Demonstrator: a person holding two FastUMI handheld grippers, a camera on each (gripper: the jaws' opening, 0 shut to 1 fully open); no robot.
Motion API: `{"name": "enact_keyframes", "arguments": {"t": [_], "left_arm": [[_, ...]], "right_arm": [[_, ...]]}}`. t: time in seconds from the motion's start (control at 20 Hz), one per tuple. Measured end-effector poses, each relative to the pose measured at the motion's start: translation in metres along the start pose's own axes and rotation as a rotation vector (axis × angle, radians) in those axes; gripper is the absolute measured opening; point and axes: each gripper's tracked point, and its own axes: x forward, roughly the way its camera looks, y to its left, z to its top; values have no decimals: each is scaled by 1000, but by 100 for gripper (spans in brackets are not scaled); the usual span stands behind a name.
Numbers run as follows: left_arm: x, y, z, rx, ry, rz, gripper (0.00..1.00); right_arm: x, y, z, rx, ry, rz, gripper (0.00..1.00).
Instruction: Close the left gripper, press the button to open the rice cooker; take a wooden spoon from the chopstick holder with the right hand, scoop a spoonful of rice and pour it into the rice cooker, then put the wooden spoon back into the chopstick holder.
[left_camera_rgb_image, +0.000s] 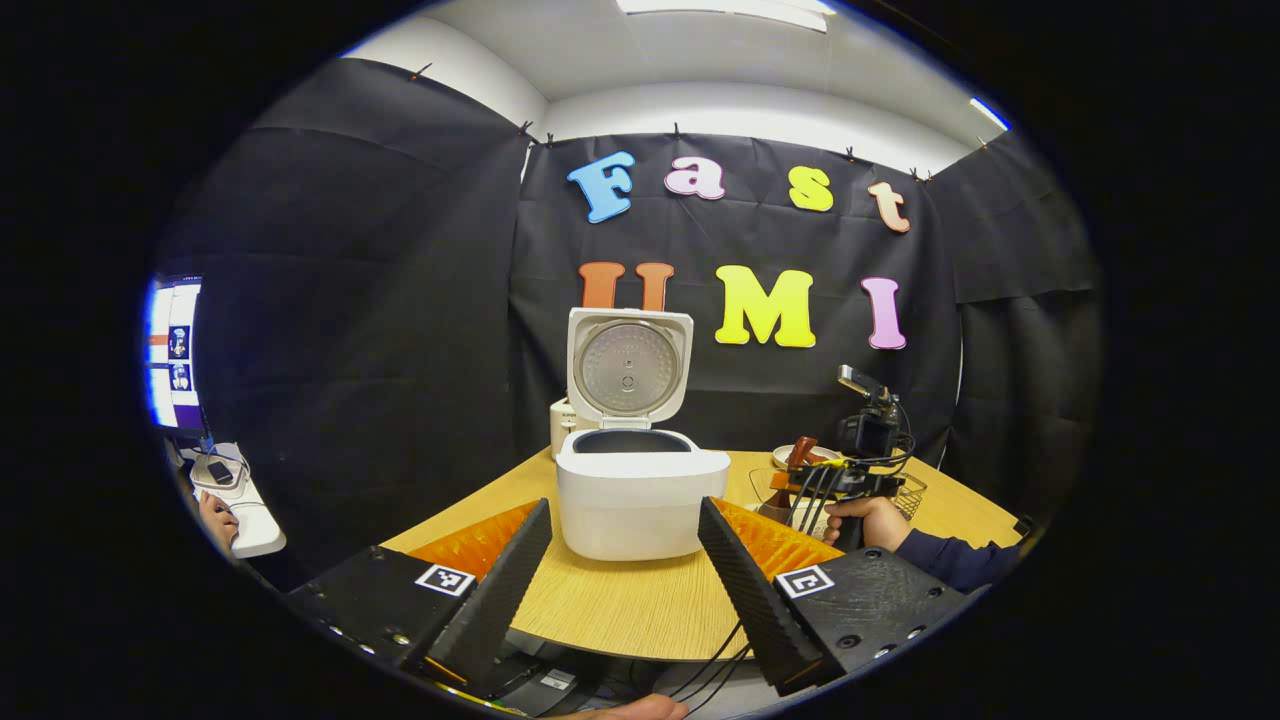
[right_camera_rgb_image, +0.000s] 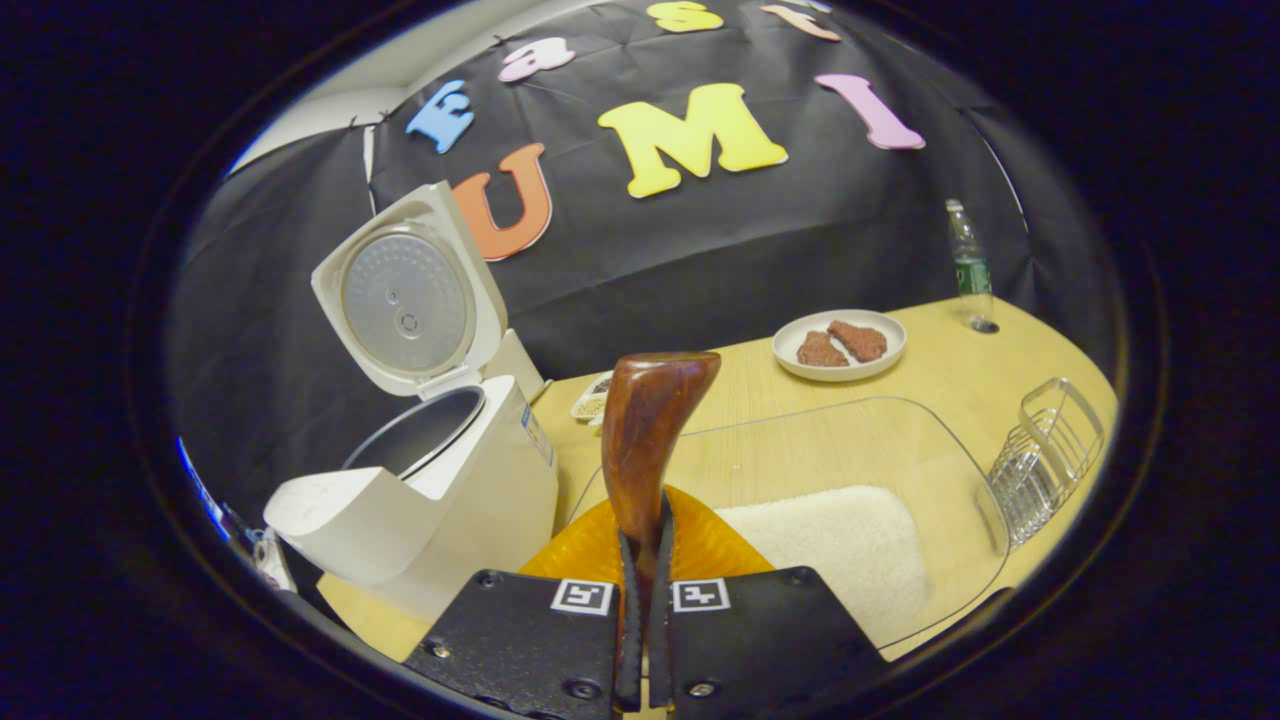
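Above rice tray (right_camera_rgb_image: 900, 440), right gripper (right_camera_rgb_image: 643, 560) jaws clamp spoon (right_camera_rgb_image: 650, 430), handle upright; cooker (right_camera_rgb_image: 430, 480) open at left; left gripper (left_camera_rgb_image: 625, 580) jaws wide, empty.

No readable text stands on any object. The square black-and-white markers (right_camera_rgb_image: 583, 597) on the gripper bodies carry patterns, not letters. The bottle (right_camera_rgb_image: 968, 266) label at upper right and the rice cooker (right_camera_rgb_image: 455, 470) side sticker are too small to read.
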Motion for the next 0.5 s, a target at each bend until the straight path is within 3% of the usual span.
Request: {"name": "enact_keyframes", "arguments": {"t": [0.5], "left_arm": [[3, -8, -2, 43, 12, 17, 94]], "right_arm": [[-29, -23, 46, 204, -118, 103, 8]]}}
